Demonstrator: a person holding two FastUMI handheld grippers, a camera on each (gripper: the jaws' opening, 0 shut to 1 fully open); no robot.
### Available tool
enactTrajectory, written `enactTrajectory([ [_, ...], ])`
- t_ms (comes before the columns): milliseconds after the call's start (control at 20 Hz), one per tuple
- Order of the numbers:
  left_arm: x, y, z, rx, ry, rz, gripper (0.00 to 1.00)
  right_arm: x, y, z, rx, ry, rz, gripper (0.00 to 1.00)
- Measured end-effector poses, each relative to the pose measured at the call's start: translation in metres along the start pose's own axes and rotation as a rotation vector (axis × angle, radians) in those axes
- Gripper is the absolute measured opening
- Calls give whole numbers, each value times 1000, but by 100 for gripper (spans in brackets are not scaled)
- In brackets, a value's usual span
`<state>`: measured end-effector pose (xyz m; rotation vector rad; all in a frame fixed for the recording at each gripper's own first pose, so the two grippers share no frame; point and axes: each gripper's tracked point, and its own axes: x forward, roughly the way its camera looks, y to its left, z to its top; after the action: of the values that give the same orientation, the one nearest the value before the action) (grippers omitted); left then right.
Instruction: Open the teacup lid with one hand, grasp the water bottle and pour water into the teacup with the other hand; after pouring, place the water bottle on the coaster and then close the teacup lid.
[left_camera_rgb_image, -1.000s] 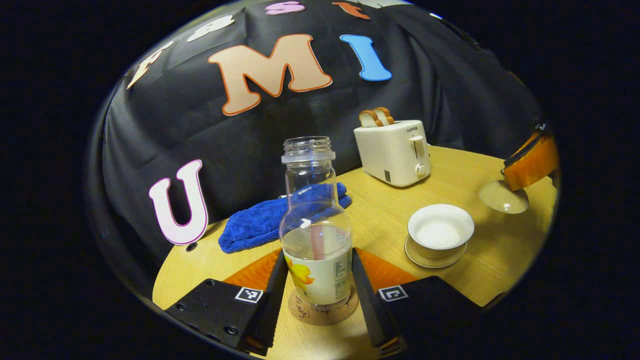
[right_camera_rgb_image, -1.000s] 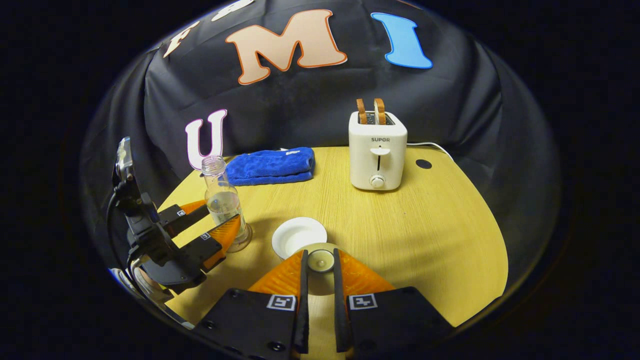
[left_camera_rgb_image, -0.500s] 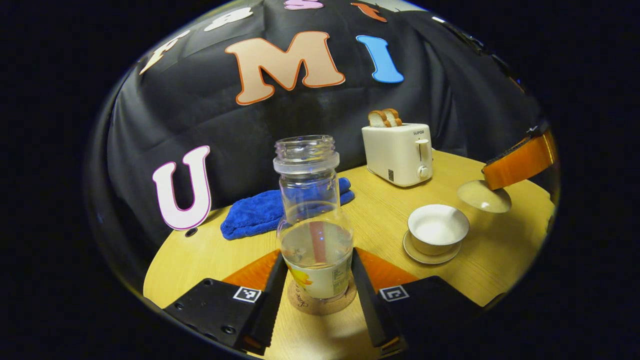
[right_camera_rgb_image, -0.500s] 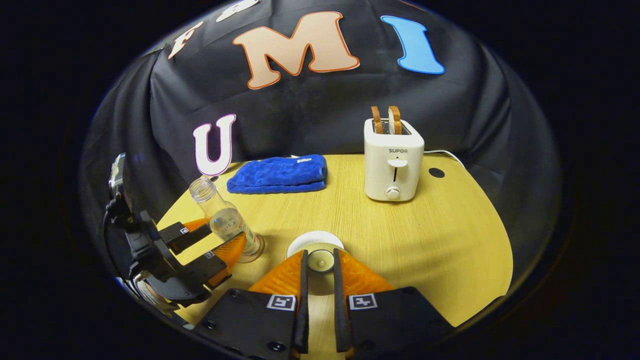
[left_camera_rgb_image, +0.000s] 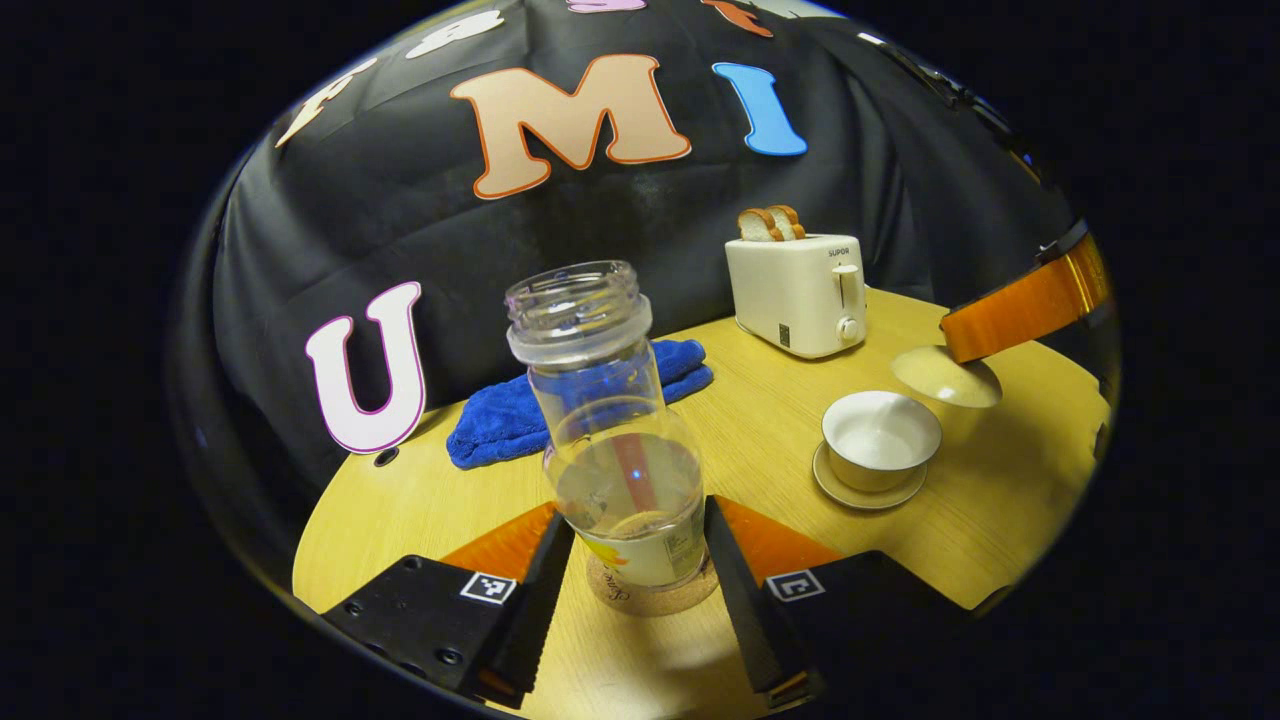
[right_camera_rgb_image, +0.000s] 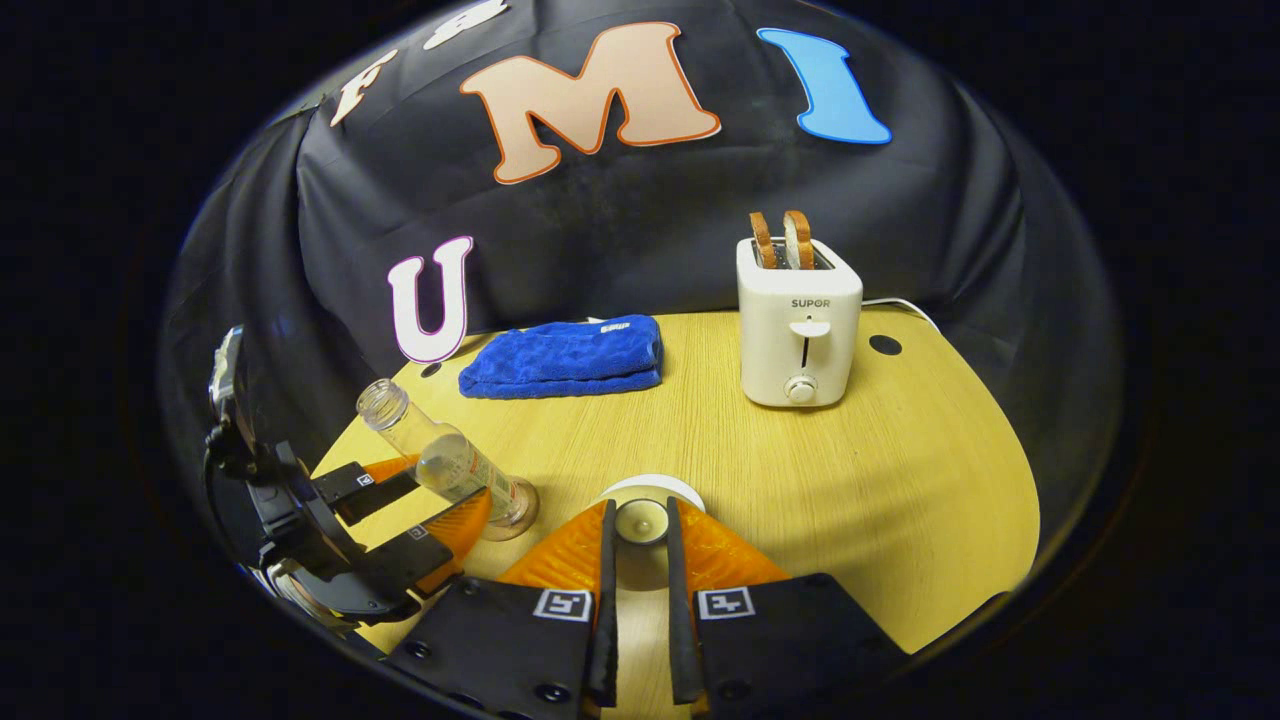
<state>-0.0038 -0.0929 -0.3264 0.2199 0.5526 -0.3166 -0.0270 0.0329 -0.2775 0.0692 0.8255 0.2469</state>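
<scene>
A clear water bottle (left_camera_rgb_image: 620, 470), uncapped and part full, leans to the left with its base on a round cork coaster (left_camera_rgb_image: 650, 600). My left gripper (left_camera_rgb_image: 640, 520) is shut on its lower body. The right gripper view shows the same bottle (right_camera_rgb_image: 445, 460) tilted on the coaster (right_camera_rgb_image: 520, 520), held by the left gripper (right_camera_rgb_image: 425, 500). The white teacup (left_camera_rgb_image: 880, 445) stands uncovered on its saucer (left_camera_rgb_image: 868, 493). My right gripper (right_camera_rgb_image: 640, 515) is shut on the knob of the lid (right_camera_rgb_image: 640, 520). It holds the lid (left_camera_rgb_image: 945, 375) in the air just right of the cup. The cup rim (right_camera_rgb_image: 640, 485) peeks out behind the lid.
A white toaster (right_camera_rgb_image: 800, 320) with two bread slices stands at the back of the round wooden table (right_camera_rgb_image: 850, 480). A folded blue cloth (right_camera_rgb_image: 565, 355) lies at the back left. A small hole (right_camera_rgb_image: 885, 345) is in the tabletop near the toaster.
The bottle has gone from upright to leaning left, its base staying on the coaster. My right gripper has carried the lid nearer to the cup.
</scene>
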Motion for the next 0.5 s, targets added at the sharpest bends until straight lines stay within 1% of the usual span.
enactTrajectory([
  [250,0,1,-4,-5,11,-2,81,5,3,-1,-3,2,5,24],
  [300,-1,-1,-3,-8,11,-5,83,6,3,-1,-4,3,4,24],
  [350,-1,-2,-3,-11,10,-9,88,9,3,-1,-5,2,6,24],
  [500,-4,-2,-3,-18,8,-6,96,19,3,-1,-11,-2,5,24],
])
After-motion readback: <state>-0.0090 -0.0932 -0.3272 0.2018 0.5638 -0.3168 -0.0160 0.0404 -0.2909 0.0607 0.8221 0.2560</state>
